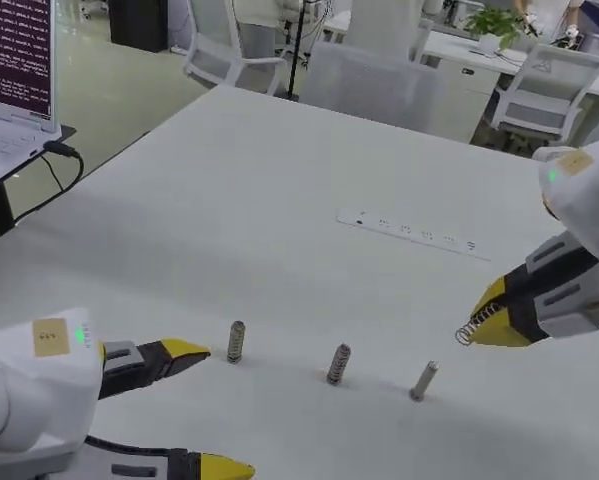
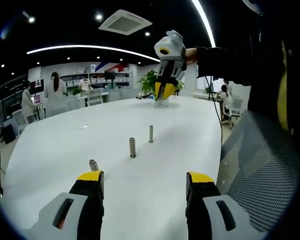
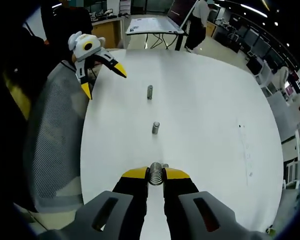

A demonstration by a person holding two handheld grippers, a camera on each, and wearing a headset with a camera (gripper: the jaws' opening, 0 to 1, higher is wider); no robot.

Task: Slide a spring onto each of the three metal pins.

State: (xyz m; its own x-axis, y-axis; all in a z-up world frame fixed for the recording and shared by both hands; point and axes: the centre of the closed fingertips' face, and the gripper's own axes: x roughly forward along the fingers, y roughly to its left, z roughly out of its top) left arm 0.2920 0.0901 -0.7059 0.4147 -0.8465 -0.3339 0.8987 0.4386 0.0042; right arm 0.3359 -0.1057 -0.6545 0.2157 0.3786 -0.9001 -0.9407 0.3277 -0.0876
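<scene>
Spring (image 1: pixel 468 331) pinched in closed right claw (image 1: pixel 491 320), near the bare pin (image 1: pixel 424 381); left claw (image 1: pixel 227 408) spread wide, empty.

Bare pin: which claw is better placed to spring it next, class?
Right. The right claw grips a spring close to the bare pin; the left claw is open, empty and farther away.

Bright even overhead light, soft faint shadows, ceiling strips (image 2: pixel 89 48) glaring, fisheye edges curved
</scene>
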